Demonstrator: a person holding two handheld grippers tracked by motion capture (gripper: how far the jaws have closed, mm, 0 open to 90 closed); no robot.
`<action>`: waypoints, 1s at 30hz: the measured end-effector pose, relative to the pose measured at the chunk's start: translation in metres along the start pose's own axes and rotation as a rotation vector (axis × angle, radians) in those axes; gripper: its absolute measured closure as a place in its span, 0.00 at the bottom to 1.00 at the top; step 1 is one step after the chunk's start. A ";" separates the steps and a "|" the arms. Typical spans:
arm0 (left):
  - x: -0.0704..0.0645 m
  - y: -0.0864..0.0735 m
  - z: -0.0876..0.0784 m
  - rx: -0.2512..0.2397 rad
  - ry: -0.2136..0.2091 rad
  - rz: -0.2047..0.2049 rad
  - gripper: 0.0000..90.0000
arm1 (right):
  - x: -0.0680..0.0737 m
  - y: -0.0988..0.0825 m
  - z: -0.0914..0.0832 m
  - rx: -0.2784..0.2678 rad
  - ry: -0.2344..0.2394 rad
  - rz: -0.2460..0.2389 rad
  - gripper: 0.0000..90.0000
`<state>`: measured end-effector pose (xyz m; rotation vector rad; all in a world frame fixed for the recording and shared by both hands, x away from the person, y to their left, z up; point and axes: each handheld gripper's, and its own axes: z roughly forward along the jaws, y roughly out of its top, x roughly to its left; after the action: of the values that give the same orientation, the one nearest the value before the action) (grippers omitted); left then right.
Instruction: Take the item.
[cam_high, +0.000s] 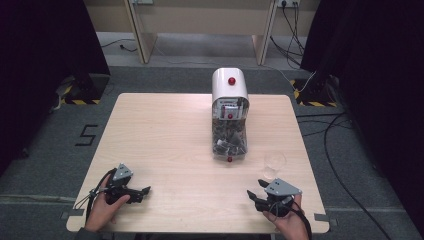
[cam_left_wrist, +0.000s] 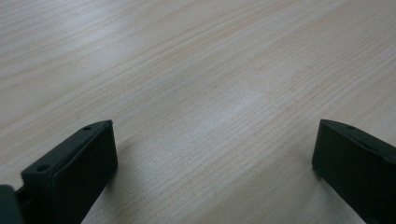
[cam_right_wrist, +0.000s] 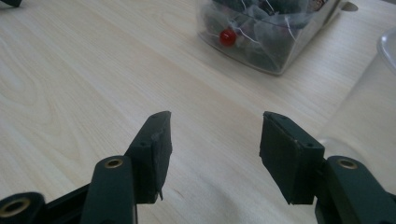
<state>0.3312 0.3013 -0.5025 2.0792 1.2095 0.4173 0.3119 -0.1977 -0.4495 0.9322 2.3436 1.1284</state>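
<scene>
Clear plastic is forming the front of the one dispenser (cam_high: 229, 115), which is standing mid-table with its white domed top toward the far edge; its long axis is running from that far edge toward the person, and its transparent bin of dark sachets is facing them. Three red knobs are showing on it in the high view, while the right gripper view is catching just one red knob (cam_right_wrist: 227, 37). One clear glass cup (cam_high: 274, 162) is standing upright near the table's (cam_high: 165, 140) right edge, just beyond the right gripper (cam_high: 253, 194); in the right gripper view its wall (cam_right_wrist: 373, 107) is rising beside the right-hand jaw, outside the gap. That gripper's jaws are standing apart, grasping nothing. The left gripper (cam_high: 146, 190), near the front left corner, is spread wide over bare wood (cam_left_wrist: 210, 93), also released.
</scene>
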 end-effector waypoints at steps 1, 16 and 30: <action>0.000 0.000 0.000 0.000 0.000 0.000 0.00 | 0.001 0.001 0.001 -0.006 0.004 -0.003 0.50; 0.000 0.000 0.000 0.000 0.000 0.000 0.00 | 0.008 0.043 0.028 -0.046 0.022 -0.084 0.52; 0.000 0.000 0.000 0.000 0.000 0.000 0.00 | 0.007 0.064 0.051 -0.040 -0.007 -0.096 0.53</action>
<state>0.3312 0.3013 -0.5025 2.0795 1.2093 0.4176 0.3624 -0.1354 -0.4299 0.7993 2.3247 1.1284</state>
